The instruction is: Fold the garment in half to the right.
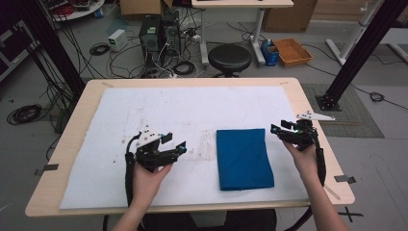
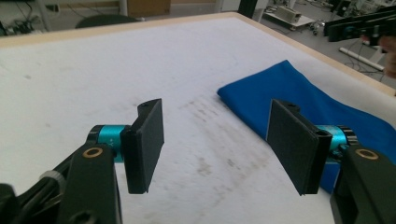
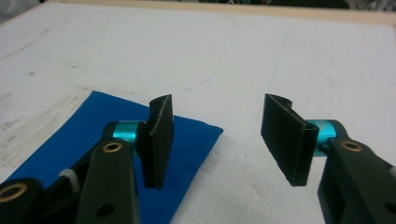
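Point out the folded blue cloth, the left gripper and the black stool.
blue cloth (image 1: 244, 159), high view, middle of its top.
left gripper (image 1: 174, 142), high view, between its fingers.
black stool (image 1: 229, 57), high view, seat centre.

Plain blue cloth (image 1: 244, 159); white, seemingly smudged mat (image 1: 144, 110); black grippers.

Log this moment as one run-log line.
left gripper: open, empty | right gripper: open, empty | blue cloth: folded, flat on white mat, between grippers, untouched
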`<state>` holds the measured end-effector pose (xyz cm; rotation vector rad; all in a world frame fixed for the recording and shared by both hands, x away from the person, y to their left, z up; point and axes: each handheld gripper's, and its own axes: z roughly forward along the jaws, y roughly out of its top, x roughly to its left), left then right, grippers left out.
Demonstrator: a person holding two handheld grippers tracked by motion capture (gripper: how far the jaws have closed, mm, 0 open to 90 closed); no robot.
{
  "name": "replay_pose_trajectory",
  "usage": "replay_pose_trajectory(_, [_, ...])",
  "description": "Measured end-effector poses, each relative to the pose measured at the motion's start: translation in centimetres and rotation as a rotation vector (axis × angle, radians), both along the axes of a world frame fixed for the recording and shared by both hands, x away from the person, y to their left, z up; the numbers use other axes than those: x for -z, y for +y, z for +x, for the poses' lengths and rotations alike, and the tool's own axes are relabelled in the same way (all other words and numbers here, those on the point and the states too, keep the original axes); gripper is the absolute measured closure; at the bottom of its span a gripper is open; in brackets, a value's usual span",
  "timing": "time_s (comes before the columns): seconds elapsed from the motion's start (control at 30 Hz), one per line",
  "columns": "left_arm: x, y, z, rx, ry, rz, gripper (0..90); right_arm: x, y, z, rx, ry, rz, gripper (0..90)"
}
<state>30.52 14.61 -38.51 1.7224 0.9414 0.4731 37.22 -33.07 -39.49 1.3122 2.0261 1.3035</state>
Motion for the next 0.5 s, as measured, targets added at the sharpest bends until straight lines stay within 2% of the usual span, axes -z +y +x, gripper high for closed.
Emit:
replay_pose_trajectory(0.03, [-0.2,0.4,0.1,-0.006,-0.016,0.015,35.9,-0.2,-0.1,-0.3,-0.014,-0.016,-0.003,42.2])
replay_pose_trajectory(0.07, [-0.2,0.4,0.1,-0.006,-0.016,0.015,35.8,-0.2,-0.1,-0.3,-0.014,-0.016,-0.003,42.2])
replay_pose_trajectory(0.1, [-0.4,0.8,0.2,-0.008,-0.036,0.034,35.8,-0.6,-0.1,-0.8,-0.038,-0.037,-0.012,39.5])
replay_pose_trajectory(0.17, [-0.8,2.0,0.3,-0.016,-0.086,0.087,35.9,-0.8,-0.2,-1.1,-0.079,-0.045,-0.019,38.6])
replay_pose_trajectory(0.2, [-0.8,2.0,0.3,-0.016,-0.086,0.087,35.9,-0.9,-0.2,-1.2,-0.085,-0.047,-0.026,38.4])
replay_pose_trajectory(0.23, [-1.0,2.8,0.5,-0.025,-0.113,0.116,35.9,-0.9,-0.2,-1.3,-0.093,-0.057,-0.038,38.0])
replay_pose_trajectory(0.3, [-1.0,3.2,0.6,-0.023,-0.119,0.122,35.9,-0.9,-0.3,-1.4,-0.096,-0.059,-0.040,37.8])
replay_pose_trajectory(0.33, [-0.9,4.1,0.7,-0.032,-0.127,0.123,35.8,-0.9,-0.4,-1.5,-0.101,-0.057,-0.037,37.7])
replay_pose_trajectory(0.5, [-0.8,5.7,0.8,-0.043,-0.125,0.114,35.8,-0.9,-0.5,-1.4,-0.102,-0.047,-0.032,37.7])
